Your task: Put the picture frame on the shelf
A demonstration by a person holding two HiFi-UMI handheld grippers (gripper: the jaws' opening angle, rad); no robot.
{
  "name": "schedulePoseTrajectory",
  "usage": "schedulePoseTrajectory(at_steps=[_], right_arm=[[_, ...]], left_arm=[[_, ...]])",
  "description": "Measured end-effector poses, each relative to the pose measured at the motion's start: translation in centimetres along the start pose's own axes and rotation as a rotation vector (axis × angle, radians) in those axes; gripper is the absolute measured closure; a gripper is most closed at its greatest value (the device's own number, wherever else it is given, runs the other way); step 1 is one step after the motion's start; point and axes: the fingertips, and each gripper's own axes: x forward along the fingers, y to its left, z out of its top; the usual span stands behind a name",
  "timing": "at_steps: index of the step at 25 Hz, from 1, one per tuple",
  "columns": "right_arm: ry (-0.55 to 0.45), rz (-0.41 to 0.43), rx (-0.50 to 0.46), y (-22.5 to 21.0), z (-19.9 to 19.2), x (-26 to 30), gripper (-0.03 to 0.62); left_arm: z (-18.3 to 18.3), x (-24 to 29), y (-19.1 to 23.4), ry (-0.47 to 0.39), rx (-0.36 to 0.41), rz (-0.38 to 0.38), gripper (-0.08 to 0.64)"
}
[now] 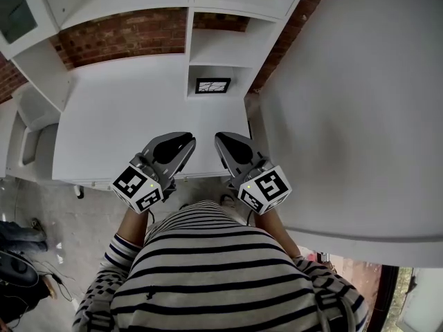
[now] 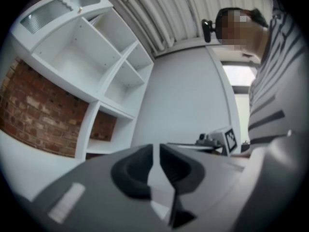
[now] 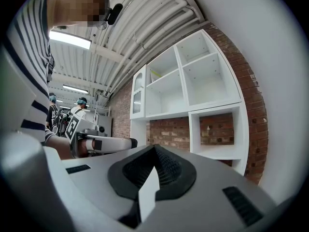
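Note:
A small black picture frame (image 1: 212, 86) stands in the lowest compartment of the white shelf unit (image 1: 223, 47), at the back right of the white desk (image 1: 118, 116). Both grippers hover side by side over the desk's front edge, close to the person's striped torso and well short of the frame. My left gripper (image 1: 187, 141) (image 2: 155, 149) has its jaws almost together, with only a thin slit and nothing in it. My right gripper (image 1: 220, 138) (image 3: 154, 148) is shut and empty. Neither gripper view shows the frame.
A large white panel (image 1: 353, 102) rises just to the right of the desk. A grey chair (image 1: 31, 126) stands at the left. Cables and dark gear (image 1: 21, 268) lie on the floor at lower left. Brick wall (image 1: 124, 33) backs the shelves.

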Motion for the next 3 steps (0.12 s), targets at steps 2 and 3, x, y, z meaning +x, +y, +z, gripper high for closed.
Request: schedulePoseTrajectory(at_steps=[2, 3], right_arm=[[0.000, 0.000, 0.002, -0.01, -0.01, 0.19, 0.586], [0.001, 0.000, 0.003, -0.01, 0.00, 0.28, 0.586]], left_arm=[[-0.04, -0.03, 0.12, 0.000, 0.002, -0.005, 0.512], [-0.06, -0.05, 0.17, 0.000, 0.003, -0.007, 0.512]])
